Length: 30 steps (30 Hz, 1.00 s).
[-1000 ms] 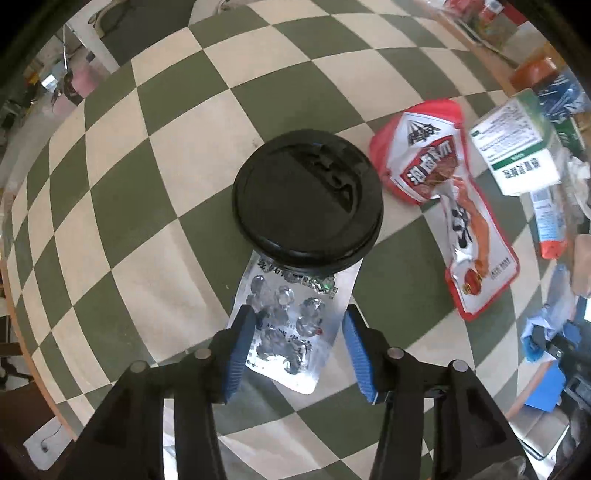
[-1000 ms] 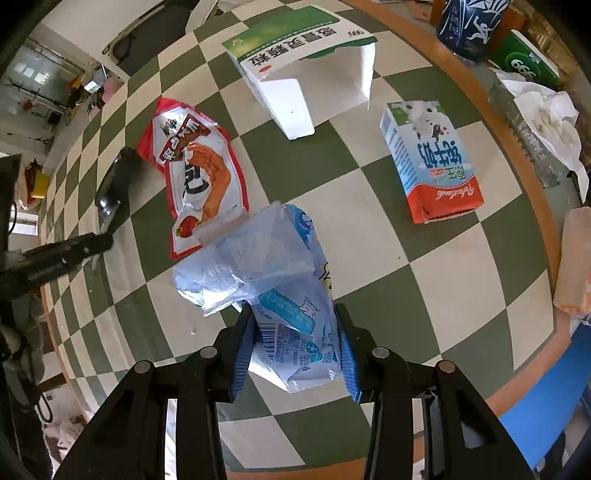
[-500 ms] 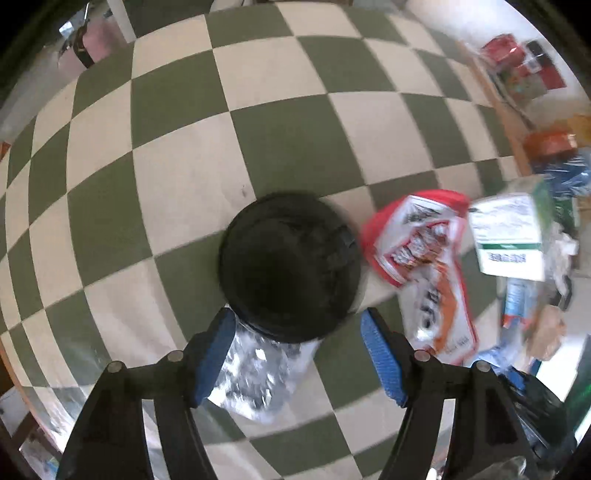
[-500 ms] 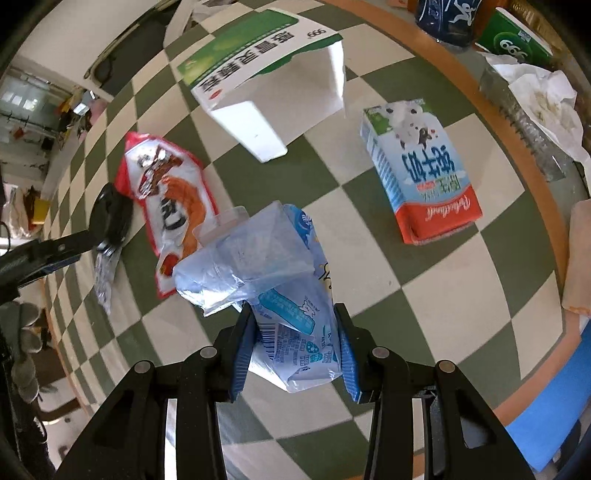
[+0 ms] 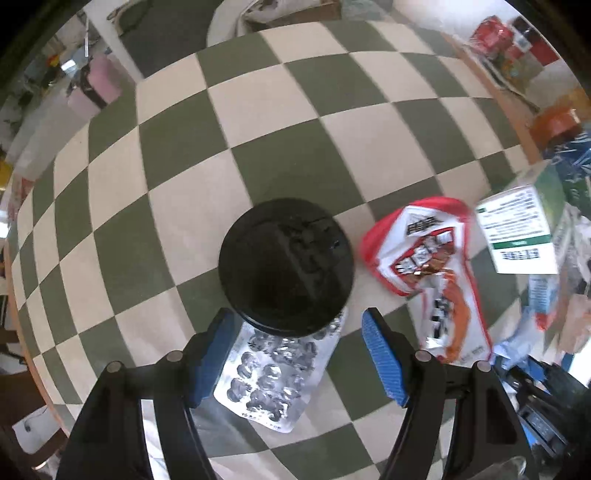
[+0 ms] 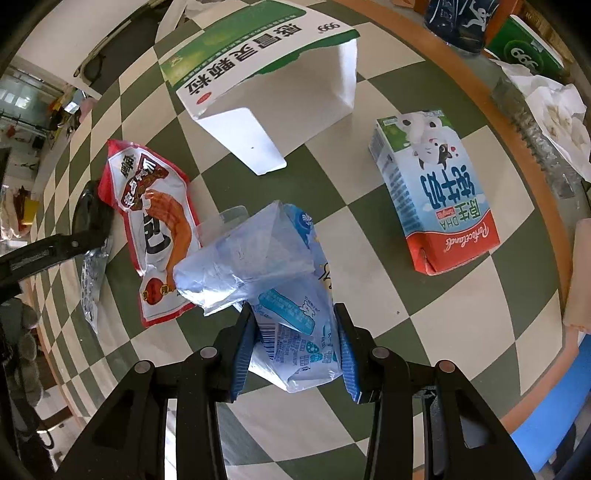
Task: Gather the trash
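My left gripper (image 5: pixel 297 352) is open above the checkered table, its jaws either side of a silver pill blister pack (image 5: pixel 275 373) that lies partly under a black cup lid (image 5: pixel 286 264). A red snack wrapper (image 5: pixel 434 271) lies to the right of the lid. My right gripper (image 6: pixel 293 349) is shut on a crumpled blue plastic wrapper (image 6: pixel 280 280) and holds it above the table. The red snack wrapper (image 6: pixel 153 225), the lid (image 6: pixel 90 218) and the blister pack (image 6: pixel 90 284) also show at the left of the right wrist view.
A green and white medicine box (image 6: pixel 266 70) lies open at the back. A milk carton (image 6: pixel 437 192) lies at the right. Crumpled tissue (image 6: pixel 554 110), a green box (image 6: pixel 528 48) and a dark cup (image 6: pixel 460 18) sit along the table's wooden edge (image 6: pixel 524 402).
My left gripper has opened wider and pulled back from the blister pack and lid. My right gripper, still holding the blue wrapper, has shifted slightly toward the far items.
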Each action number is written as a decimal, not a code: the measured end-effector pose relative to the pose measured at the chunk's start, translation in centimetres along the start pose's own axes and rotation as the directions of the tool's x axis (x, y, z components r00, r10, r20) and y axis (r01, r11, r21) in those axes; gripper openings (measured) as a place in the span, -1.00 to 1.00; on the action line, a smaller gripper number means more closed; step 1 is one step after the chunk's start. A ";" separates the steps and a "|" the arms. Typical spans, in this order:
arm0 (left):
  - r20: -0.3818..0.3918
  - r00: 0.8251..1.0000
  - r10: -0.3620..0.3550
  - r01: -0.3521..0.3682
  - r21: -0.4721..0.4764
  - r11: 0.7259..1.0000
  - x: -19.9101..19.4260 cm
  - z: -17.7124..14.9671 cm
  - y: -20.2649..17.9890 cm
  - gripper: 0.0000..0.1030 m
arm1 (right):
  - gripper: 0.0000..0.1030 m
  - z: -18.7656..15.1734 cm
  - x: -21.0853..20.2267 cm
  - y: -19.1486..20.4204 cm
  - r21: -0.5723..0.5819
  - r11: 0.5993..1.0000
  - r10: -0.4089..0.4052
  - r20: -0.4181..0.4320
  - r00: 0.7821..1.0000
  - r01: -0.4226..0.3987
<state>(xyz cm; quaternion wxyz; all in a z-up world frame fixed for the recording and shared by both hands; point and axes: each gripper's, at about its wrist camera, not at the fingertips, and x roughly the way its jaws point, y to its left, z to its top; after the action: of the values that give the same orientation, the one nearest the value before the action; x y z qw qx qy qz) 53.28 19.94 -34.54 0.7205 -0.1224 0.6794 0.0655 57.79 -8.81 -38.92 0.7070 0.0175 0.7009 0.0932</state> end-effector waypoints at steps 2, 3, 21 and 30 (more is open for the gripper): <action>-0.020 1.000 -0.022 0.022 -0.003 1.000 0.4 0.6 -0.2 0.34 | -0.17 0.2 0.2 -0.2 0.009 1.000 0.003 -0.005 1.000 -0.003; -0.026 1.000 -0.018 0.018 -0.003 1.000 0.7 1.1 -0.3 0.36 | -0.17 0.2 0.2 -0.3 0.016 1.000 0.006 -0.008 1.000 -0.006; 0.063 0.993 -0.098 0.104 -0.101 0.989 -2.9 3.4 -1.7 0.36 | -0.17 0.6 -0.5 -1.8 0.052 0.998 0.033 0.004 0.999 -0.033; 0.028 0.998 -0.051 0.054 -0.114 0.992 1.1 6.8 -5.7 0.52 | -0.17 1.5 0.1 -1.2 0.045 0.999 0.013 -0.001 1.000 -0.013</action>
<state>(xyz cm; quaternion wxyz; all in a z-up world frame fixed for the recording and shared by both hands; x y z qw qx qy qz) 61.39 16.22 -34.81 0.7223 -0.1803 0.6620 0.0869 59.36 -9.83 -39.19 0.7054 0.0380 0.7030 0.0820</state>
